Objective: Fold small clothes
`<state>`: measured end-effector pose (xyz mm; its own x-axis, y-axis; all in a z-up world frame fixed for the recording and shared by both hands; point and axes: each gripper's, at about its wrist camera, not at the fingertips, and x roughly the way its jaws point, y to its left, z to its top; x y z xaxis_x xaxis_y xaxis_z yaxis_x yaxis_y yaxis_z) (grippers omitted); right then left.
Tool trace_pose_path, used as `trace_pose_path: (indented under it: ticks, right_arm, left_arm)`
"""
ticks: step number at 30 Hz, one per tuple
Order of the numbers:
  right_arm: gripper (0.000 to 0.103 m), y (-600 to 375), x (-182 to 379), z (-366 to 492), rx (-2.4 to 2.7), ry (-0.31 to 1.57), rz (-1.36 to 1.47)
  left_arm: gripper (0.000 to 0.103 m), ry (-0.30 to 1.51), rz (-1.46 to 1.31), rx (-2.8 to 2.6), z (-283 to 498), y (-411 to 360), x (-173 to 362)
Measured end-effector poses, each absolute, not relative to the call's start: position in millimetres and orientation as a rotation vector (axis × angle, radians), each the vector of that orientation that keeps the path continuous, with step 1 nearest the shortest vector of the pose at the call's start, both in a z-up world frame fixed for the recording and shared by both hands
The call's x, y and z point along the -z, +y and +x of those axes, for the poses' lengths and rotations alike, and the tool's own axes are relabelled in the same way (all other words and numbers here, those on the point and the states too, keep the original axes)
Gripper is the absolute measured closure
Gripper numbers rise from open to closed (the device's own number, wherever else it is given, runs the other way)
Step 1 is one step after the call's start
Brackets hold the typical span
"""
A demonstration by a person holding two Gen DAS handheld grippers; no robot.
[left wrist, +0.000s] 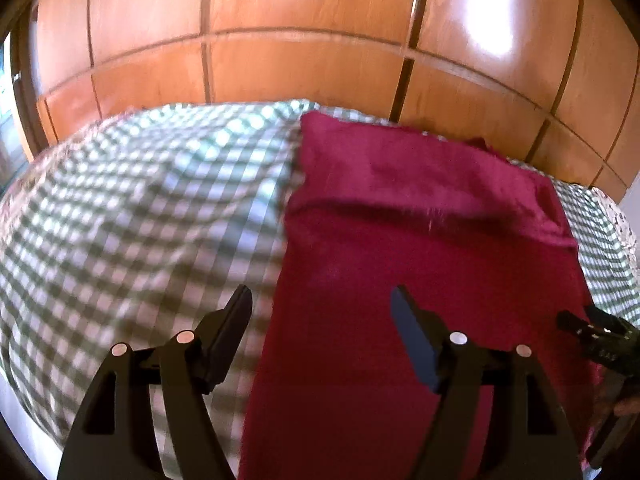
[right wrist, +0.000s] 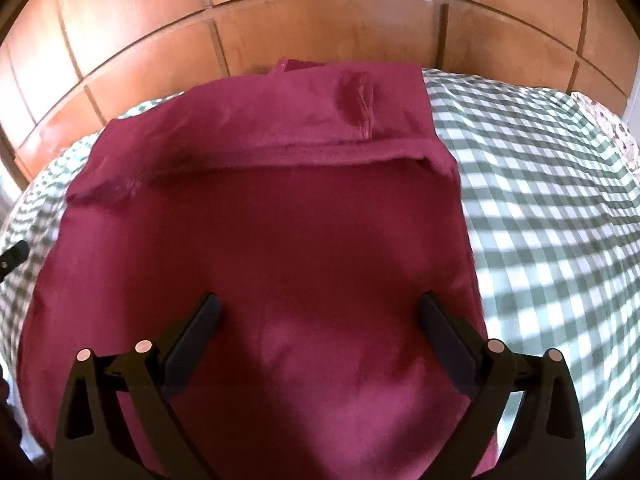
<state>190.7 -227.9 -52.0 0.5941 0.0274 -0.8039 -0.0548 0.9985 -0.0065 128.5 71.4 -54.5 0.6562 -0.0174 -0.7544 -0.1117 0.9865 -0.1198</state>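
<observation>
**Red garment flat on the checked bed**

The red garment (right wrist: 304,240) lies on the checked bedcover (left wrist: 132,208). The right gripper (right wrist: 320,312) gapes wide, empty, above it; only this view shows the puckered seam. The left gripper (left wrist: 320,308), parted and empty, straddles the garment's edge.

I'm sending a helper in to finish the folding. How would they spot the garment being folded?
Find the wooden panelled wardrobe; in front of it is a bed with a green-and-white checked cover. On that cover lies the dark red garment, spread flat with its far end folded over, the only plain, unpatterned cloth there.
</observation>
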Motion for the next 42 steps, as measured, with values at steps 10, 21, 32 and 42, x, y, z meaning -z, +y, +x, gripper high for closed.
trace_pose_path:
  ticks: [10, 21, 32, 42]
  right_arm:
    - [0.005, -273, 30, 134, -0.029, 0.951, 0.048]
    - [0.063, -297, 48, 52, -0.104, 1.142, 0.105]
    - [0.094, -279, 6, 76, -0.268, 1.041, 0.207]
    - [0.094, -314, -6, 176, -0.178, 0.941, 0.331]
  left_arm:
    - [0.052, 0.959, -0.226, 0.107, 57, 93, 76]
    - [0.091, 1.044, -0.183, 0.207, 9, 96, 83]
    - [0.100, 0.931, -0.254, 0.314, 28, 101, 31]
    - [0.099, 0.888, -0.441, 0.248, 147, 117, 15]
